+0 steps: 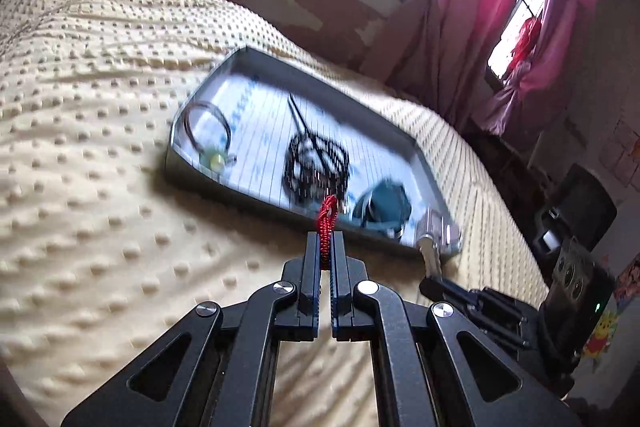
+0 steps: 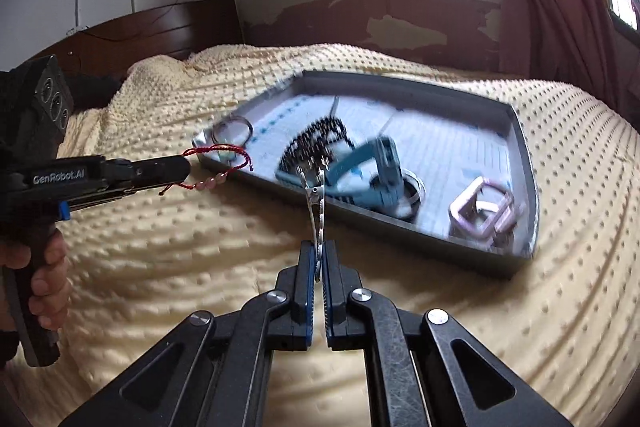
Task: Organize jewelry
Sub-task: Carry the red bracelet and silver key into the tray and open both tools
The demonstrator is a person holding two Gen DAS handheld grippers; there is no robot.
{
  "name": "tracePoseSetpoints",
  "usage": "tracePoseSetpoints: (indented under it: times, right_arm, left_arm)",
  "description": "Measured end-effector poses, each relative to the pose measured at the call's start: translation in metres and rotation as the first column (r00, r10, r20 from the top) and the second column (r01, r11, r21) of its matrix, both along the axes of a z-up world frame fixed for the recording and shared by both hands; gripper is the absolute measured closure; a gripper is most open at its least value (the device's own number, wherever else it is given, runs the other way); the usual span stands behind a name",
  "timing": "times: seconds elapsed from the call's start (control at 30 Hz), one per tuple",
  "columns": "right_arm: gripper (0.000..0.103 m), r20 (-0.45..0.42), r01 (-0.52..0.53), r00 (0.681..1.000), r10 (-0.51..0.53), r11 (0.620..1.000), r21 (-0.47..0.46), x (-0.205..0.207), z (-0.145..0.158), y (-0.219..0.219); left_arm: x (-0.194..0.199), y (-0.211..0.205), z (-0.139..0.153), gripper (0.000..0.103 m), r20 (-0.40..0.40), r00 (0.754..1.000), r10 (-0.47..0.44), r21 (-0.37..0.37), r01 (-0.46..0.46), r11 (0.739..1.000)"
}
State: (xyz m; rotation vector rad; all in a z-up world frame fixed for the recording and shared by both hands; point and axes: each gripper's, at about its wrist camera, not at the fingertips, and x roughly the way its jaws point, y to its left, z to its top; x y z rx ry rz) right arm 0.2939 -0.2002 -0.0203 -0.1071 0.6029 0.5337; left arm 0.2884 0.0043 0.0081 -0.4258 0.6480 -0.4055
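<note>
My left gripper (image 1: 326,241) is shut on a red cord bracelet (image 1: 327,217); from the right wrist view this bracelet (image 2: 224,163) hangs with pink beads just off the tray's left corner, held by the left gripper (image 2: 182,163). My right gripper (image 2: 319,249) is shut on a thin silver chain (image 2: 316,211) that sticks up in front of the tray's near wall. The grey tray (image 1: 224,189) (image 2: 400,81) lies on the bed and holds a wire bangle (image 1: 208,131), a black bead necklace (image 1: 316,163), a teal watch (image 2: 380,167) and square metal links (image 2: 484,211).
A cream dotted bedspread (image 2: 400,327) covers the bed under the tray. A dark headboard (image 2: 160,31) stands at the back left, pink curtains (image 1: 500,7) and windows at the right. A person's hand (image 2: 44,267) grips the left tool's handle.
</note>
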Motion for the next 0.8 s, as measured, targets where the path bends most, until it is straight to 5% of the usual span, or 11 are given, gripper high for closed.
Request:
tracePoseSetpoints:
  times: [0.2, 0.4, 0.8]
  right_arm:
    - [0.099, -0.004, 0.032, 0.999, -0.032, 0.994, 0.103, 0.036, 0.010, 0.018]
    - [0.099, -0.063, 0.071, 0.996, -0.064, 0.992, 0.103, 0.065, 0.003, 0.031]
    - [0.099, -0.114, 0.105, 0.990, -0.086, 0.980, 0.166, 0.081, -0.011, 0.025]
  left_arm:
    - [0.030, 0.013, 0.014, 0.101, 0.064, 0.998, 0.017, 0.029, -0.019, 0.999]
    - [0.065, 0.020, -0.004, 0.101, 0.039, 0.999, 0.035, 0.038, -0.036, 0.999]
    - [0.075, 0.020, -0.034, 0.101, -0.039, 0.997, 0.062, 0.062, -0.060, 0.996]
